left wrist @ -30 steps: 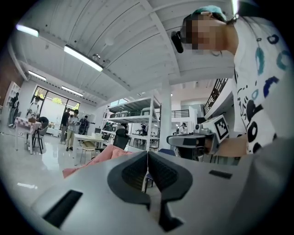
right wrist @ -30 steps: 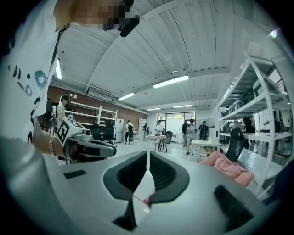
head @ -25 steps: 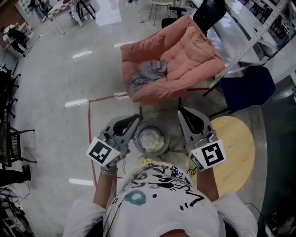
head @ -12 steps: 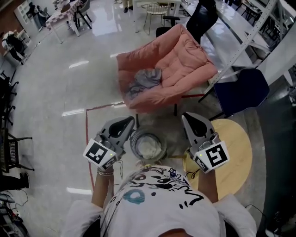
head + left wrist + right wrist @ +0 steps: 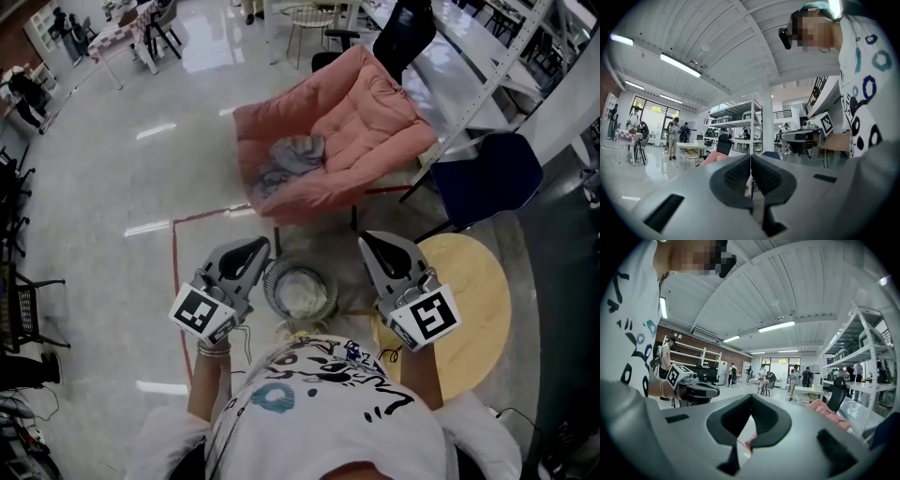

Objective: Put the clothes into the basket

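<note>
A grey garment lies crumpled on the seat of a pink padded chair. On the floor between me and the chair stands a round wire basket with a pale cloth inside. My left gripper hovers at the basket's left and my right gripper at its right, both pointing level toward the chair. In the left gripper view the left gripper is shut with nothing between its tips. The right gripper is also shut and empty.
A round wooden table stands at the right, and a dark blue chair beyond it. White shelving runs along the far right. Red tape marks the floor at the left. Several people and tables stand far off.
The right gripper has shifted slightly toward the basket. The chair and garment sit a little higher in the head view. The left gripper has hardly moved.
</note>
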`<state>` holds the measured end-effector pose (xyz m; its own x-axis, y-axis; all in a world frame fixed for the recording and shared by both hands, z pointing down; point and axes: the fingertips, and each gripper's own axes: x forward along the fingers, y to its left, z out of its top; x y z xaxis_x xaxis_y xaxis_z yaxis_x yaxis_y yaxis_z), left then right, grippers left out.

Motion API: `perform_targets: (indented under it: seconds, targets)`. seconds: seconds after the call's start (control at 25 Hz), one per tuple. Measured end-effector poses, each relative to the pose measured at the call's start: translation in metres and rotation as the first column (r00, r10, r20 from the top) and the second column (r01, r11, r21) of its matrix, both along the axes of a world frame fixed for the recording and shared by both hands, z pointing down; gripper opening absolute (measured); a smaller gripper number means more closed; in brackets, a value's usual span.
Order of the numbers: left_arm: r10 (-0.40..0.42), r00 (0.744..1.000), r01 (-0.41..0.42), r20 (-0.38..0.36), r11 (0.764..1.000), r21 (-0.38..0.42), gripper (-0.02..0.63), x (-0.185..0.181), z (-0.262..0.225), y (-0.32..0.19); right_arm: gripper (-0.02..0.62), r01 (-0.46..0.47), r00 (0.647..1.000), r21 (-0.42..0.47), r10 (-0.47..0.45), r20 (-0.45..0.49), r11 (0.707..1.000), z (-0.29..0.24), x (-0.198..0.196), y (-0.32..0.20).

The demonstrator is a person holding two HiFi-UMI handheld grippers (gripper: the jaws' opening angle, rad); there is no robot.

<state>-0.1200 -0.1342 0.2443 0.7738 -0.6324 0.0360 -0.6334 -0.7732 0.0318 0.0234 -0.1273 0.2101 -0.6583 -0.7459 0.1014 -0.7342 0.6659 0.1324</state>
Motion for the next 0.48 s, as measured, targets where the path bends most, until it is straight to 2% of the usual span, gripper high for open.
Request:
perform_targets:
  seconds: [0.48]
  targets:
    - [0.042, 0.999, -0.042, 0.002, 0.999, -0.003, 0.015, 0.012, -0.001, 0.016, 0.026, -0.025, 0.999, -0.002, 0.025, 0.035, 1.000, 0.002, 0.009, 0.020]
